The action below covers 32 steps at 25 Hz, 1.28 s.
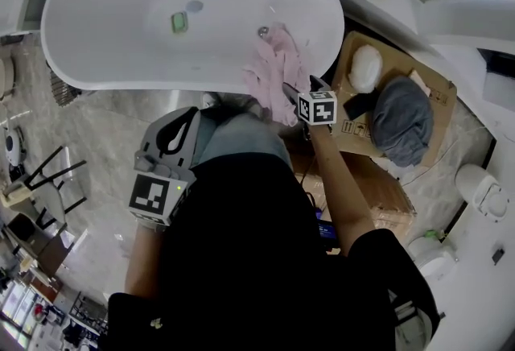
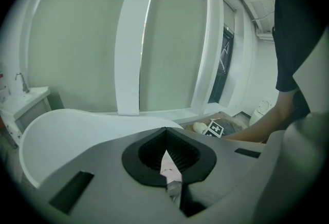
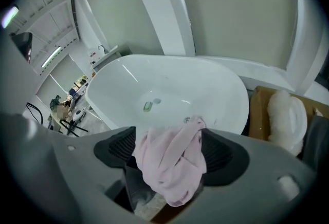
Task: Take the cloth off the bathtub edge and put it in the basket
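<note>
Pink cloth (image 1: 278, 72) is draped over the near rim of the white bathtub (image 1: 96, 59) at its right end, part inside the basin and part hanging down the outer wall. Right gripper (image 1: 291, 92) is at that rim with its jaws spread wide. In the right gripper view the cloth (image 3: 172, 164) bunches in the gap between the pads, and they don't clamp it. Left gripper (image 1: 183, 128) is low by the person's body, well apart from the cloth, jaws pressed together to a thin slit; a pale sliver shows through it, can't tell what. The rim left of the cloth is bare. The basin is open apart from a small green item (image 1: 179, 21) near the drain (image 1: 195, 6). It's tight on the right: a cardboard box (image 1: 434, 88) sits just beside the tub end, with a grey bundle (image 1: 400, 120) and a white lump (image 1: 364, 68) on it. Marbled floor (image 1: 96, 180) lies open to the left, with white walls and fixtures around.
</note>
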Tool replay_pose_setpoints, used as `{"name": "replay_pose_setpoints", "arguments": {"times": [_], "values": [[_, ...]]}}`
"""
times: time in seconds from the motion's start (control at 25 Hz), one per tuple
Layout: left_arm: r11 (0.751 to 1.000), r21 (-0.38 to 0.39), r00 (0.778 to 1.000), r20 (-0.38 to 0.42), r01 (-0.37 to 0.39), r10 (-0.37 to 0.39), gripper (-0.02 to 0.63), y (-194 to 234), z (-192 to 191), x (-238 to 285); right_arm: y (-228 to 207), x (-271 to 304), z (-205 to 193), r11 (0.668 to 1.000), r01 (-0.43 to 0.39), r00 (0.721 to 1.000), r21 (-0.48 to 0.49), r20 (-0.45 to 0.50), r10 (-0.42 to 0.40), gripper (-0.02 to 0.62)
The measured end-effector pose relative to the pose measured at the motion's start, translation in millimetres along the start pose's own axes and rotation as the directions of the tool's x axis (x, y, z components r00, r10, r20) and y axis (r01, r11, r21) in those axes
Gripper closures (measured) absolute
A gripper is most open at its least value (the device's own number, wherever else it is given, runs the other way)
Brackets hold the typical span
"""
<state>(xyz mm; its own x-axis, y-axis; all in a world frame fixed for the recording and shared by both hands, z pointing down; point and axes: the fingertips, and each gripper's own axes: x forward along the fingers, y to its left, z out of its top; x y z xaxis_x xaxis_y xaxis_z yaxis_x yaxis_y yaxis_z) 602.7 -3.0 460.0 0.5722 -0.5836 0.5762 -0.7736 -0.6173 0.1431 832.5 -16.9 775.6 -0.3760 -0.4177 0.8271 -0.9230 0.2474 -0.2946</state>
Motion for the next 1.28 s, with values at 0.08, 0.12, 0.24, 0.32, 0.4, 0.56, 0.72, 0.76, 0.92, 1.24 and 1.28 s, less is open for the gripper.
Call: {"name": "replay_pose_setpoints", "arguments": {"times": [0.08,0.12,0.24,0.32,0.4,0.56,0.72,0.76,0.92,1.24,1.28], "values": [[1.000,0.004,1.000,0.000,-0.004,0.004,0.594,3,-3,3,-4,14,-8,1.000,0.005,1.000,-0.002,-0.022,-0.005,0.172],[1.000,0.005,1.000,-0.001,-0.004,0.004,0.594,4,-5,4,-5,20,-12,1.000,0.005,0.999,-0.001,-0.035,-0.005,0.164],[1.000,0.002,1.000,-0.009,-0.006,0.006,0.594,5,-10,7,-11,39,-27,1.000,0.009,0.996,0.009,-0.085,-0.008,0.140],[1.000,-0.010,1.000,-0.021,-0.010,0.010,0.594,6,-14,8,-17,50,-38,0.999,0.032,0.992,0.009,-0.121,-0.031,0.132],[0.999,-0.030,0.999,-0.031,-0.014,0.014,0.594,7,-19,8,-22,60,-48,0.999,0.053,0.986,0.008,-0.157,-0.051,0.115],[0.999,-0.045,0.999,-0.034,-0.029,0.028,0.594,12,-25,6,-25,76,-68,0.998,0.058,0.973,-0.002,-0.223,-0.057,0.115],[0.998,-0.056,0.999,-0.036,-0.040,0.038,0.594,14,-29,4,-30,87,-83,0.996,0.085,0.964,0.008,-0.252,-0.080,0.115],[0.997,-0.059,0.999,-0.036,-0.041,0.039,0.594,15,-30,3,-31,89,-85,0.996,0.092,0.962,0.014,-0.259,-0.085,0.115],[0.997,-0.068,0.998,-0.036,-0.045,0.043,0.594,14,-31,1,-32,90,-87,0.993,0.120,0.948,-0.007,-0.297,-0.116,0.142],[1.000,-0.012,1.000,-0.008,-0.025,0.025,0.594,15,-37,-2,-28,88,-84,0.996,0.093,0.938,-0.004,-0.334,-0.089,0.363],[0.999,-0.027,0.999,-0.010,-0.031,0.030,0.594,14,-37,-3,-28,87,-83,0.996,0.087,0.939,0.009,-0.335,-0.079,0.391]]}}
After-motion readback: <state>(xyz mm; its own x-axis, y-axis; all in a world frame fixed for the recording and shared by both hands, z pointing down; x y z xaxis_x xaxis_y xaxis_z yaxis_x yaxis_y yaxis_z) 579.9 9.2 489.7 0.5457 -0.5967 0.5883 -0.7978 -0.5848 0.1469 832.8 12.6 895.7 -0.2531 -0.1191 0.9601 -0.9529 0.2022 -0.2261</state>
